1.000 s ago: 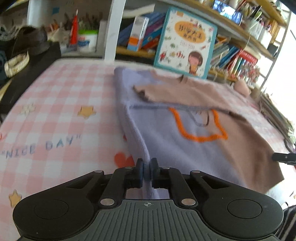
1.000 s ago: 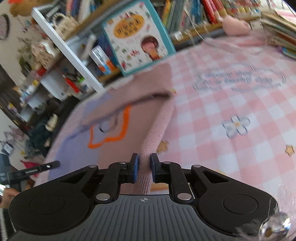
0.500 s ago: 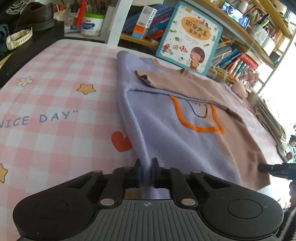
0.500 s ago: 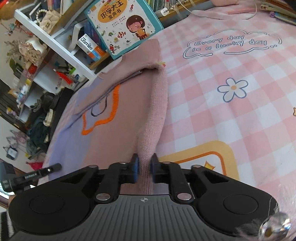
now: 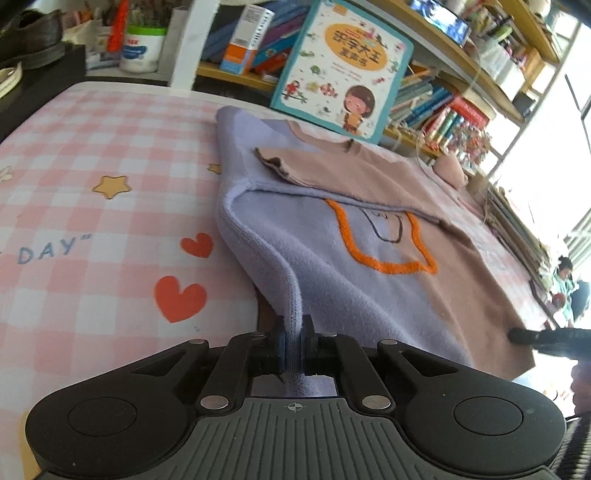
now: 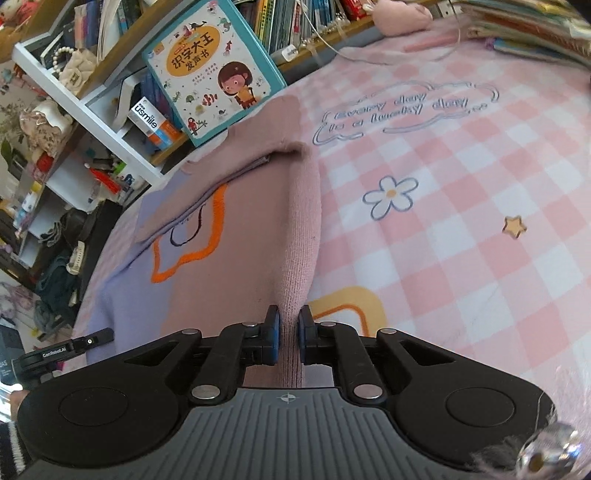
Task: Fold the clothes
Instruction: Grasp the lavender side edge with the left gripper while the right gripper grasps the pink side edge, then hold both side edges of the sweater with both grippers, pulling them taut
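A knit sweater [image 5: 332, 243], half lilac and half dusty pink with an orange outline on the chest, lies on the pink checked cloth [image 5: 92, 206], its sleeves folded across the top. My left gripper [image 5: 293, 339] is shut on the lilac bottom corner and lifts that edge a little. My right gripper [image 6: 289, 332] is shut on the pink bottom corner of the sweater [image 6: 236, 236], whose edge rises in a ridge. Each gripper's tip shows at the other view's edge.
A children's picture book [image 5: 343, 70] leans against the bookshelf behind the sweater, also in the right wrist view [image 6: 212, 66]. Shelves hold books and boxes. A stack of books [image 6: 535, 33] lies at the far right. A pink plush [image 6: 402, 14] sits near the shelf.
Both grippers have moved forward over the cloth with the sweater's bottom corners held, and the held hem now stands up higher off the cloth. The grip has not changed.
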Tool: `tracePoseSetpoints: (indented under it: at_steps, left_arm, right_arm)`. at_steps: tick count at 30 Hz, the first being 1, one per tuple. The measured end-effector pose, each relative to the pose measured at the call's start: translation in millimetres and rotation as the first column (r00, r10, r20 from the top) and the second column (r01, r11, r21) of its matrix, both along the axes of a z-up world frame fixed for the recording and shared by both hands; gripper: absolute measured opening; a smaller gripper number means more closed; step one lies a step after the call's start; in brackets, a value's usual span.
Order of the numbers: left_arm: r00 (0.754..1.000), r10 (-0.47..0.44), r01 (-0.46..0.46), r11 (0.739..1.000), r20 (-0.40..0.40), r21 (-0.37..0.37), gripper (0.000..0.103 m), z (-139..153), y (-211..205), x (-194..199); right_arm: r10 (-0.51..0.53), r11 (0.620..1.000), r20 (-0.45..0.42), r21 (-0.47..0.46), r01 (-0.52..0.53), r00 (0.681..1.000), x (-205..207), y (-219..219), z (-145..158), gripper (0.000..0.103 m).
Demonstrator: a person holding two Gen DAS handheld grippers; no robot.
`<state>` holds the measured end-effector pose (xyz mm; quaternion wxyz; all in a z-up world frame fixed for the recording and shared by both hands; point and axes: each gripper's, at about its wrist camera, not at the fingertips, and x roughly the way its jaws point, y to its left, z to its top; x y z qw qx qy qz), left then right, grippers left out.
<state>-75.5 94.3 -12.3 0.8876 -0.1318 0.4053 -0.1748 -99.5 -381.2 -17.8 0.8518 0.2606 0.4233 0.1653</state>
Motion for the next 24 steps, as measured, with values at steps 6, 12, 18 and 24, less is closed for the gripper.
tracePoseSetpoints:
  at_steps: [6,12,18,24]
  left_arm:
    - [1.000,0.010,-0.010,1.000,-0.009,-0.019,0.006,7.9,12.0,-12.8]
    - [0.998,0.004,-0.006,0.999,-0.057,-0.037,0.013,0.5,13.3,-12.3]
    - [0.996,-0.027,0.020,0.997,-0.090,-0.070,0.016,-5.6,12.6,-9.6]
    - [0.993,-0.018,0.003,0.991,-0.115,-0.131,0.013,-10.1,18.9,-4.2]
  right_arm:
    - [0.072,0.995,0.043,0.062,-0.075,0.996,2.0,6.7,9.7,0.009]
    - [0.065,0.997,0.017,0.035,-0.065,0.998,1.1,3.0,5.9,0.012]
    - [0.058,0.996,-0.037,0.068,-0.055,0.998,2.5,-3.5,-5.3,0.016]
    - [0.109,0.990,-0.042,0.096,-0.105,0.993,5.8,3.8,-8.3,0.018]
